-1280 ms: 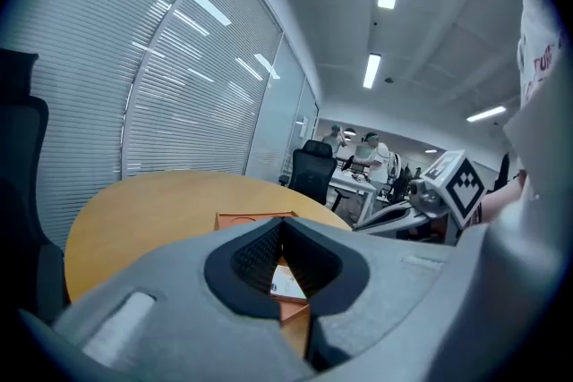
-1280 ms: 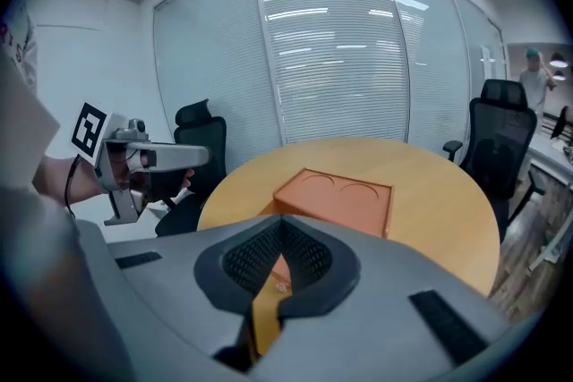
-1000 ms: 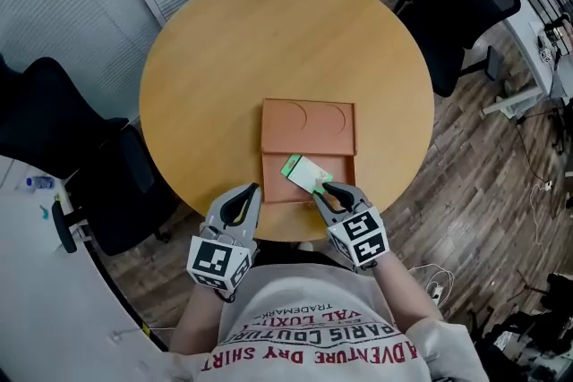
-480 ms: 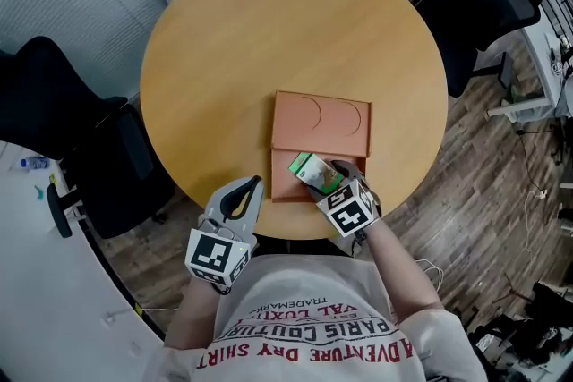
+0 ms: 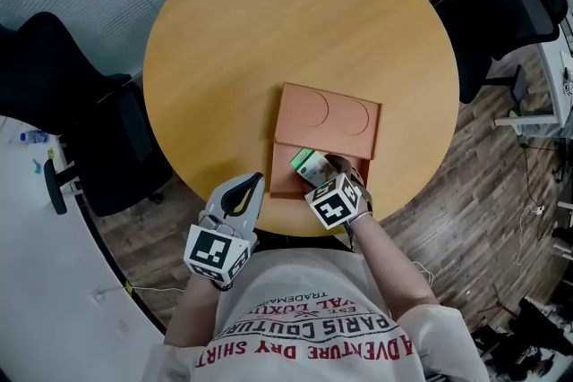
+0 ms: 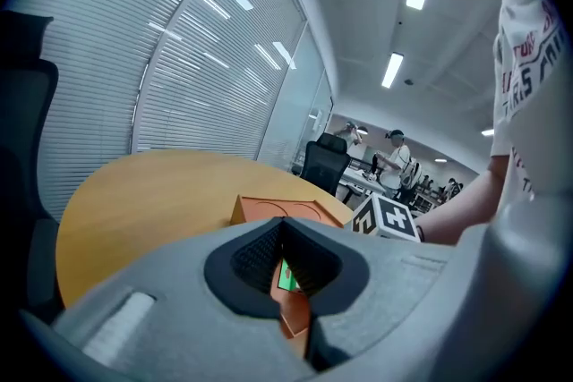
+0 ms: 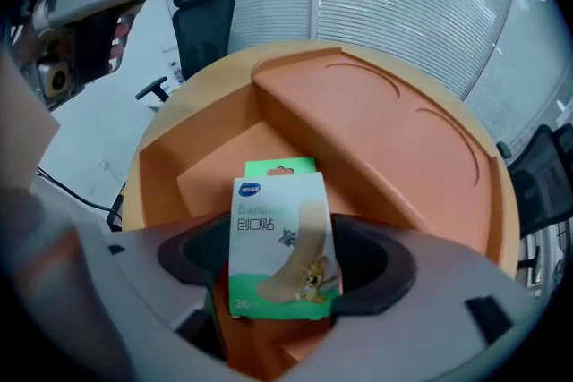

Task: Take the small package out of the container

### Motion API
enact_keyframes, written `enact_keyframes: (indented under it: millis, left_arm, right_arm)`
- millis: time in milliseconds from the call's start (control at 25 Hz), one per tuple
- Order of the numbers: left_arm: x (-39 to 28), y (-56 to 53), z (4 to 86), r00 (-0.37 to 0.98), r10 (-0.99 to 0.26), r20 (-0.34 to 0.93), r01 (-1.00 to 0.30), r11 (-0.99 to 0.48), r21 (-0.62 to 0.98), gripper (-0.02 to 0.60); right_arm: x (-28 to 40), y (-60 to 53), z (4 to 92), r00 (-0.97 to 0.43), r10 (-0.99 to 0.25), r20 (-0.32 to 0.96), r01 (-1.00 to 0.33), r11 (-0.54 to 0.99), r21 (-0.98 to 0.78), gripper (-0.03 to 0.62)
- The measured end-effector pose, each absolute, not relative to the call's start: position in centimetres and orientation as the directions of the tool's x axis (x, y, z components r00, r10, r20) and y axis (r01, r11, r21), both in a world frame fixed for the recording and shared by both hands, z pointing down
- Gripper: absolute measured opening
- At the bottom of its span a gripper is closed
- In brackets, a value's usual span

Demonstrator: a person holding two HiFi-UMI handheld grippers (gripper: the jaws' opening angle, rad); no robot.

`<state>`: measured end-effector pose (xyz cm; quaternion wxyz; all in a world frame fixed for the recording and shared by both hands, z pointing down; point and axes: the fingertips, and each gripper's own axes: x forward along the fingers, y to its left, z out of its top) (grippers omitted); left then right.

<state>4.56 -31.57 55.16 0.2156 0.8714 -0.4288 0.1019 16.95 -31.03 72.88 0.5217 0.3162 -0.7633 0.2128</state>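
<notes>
I have the right gripper (image 7: 288, 282) jaws opening, package (image 7: 279, 228) between them, inside the container (image 5: 376, 116) at the table's (image 5: 233, 40) near edge; left gripper (image 5: 253, 186) jaws closed.

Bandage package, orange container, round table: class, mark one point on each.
bandage package (image 7: 277, 241), right gripper view, its printed front.
orange container (image 5: 327, 114), head view, the raised part with two circles.
round table (image 5: 251, 31), head view, bare wooden top.
</notes>
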Motion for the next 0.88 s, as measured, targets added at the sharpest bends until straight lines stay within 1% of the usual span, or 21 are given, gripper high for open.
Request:
enact_keyframes:
  millis: [120,240,400,560,880]
  left_arm:
    - [4.6,-31.6,55.0,0.599,-0.714,0.362,-0.8,-0.527,0.287,0.011]
    - [4.4,-31.4,55.1,0.585,-0.723,0.368,-0.811,-0.505,0.296,0.011]
    - [4.6,-31.0,54.6,0.575,-0.732,0.365,-0.817,-0.491,0.303,0.011]
    - [3.9,-31.0,53.8,0.551,-0.752,0.361,-0.832,-0.468,0.297,0.011]
    - [3.0,-31.1,52.2,0.51,-0.786,0.35,-0.858,-0.436,0.27,0.011]
  right_arm:
    - [17.0,-31.1,72.8,-0.29,-0.259,0.921,-0.687,0.726,-0.012,0.367]
    - [16.9,-31.0,72.8,-0.295,-0.257,0.92,-0.678,0.735,-0.012,0.36]
    - [16.7,-30.1,72.7,-0.273,-0.208,0.939,-0.656,0.755,-0.023,0.356]
    - [16.0,-28.9,72.1,-0.283,-0.178,0.942,-0.607,0.794,-0.032,0.356]
    - [15.3,-28.5,68.2,-0.339,-0.192,0.921,-0.527,0.849,-0.017,0.356]
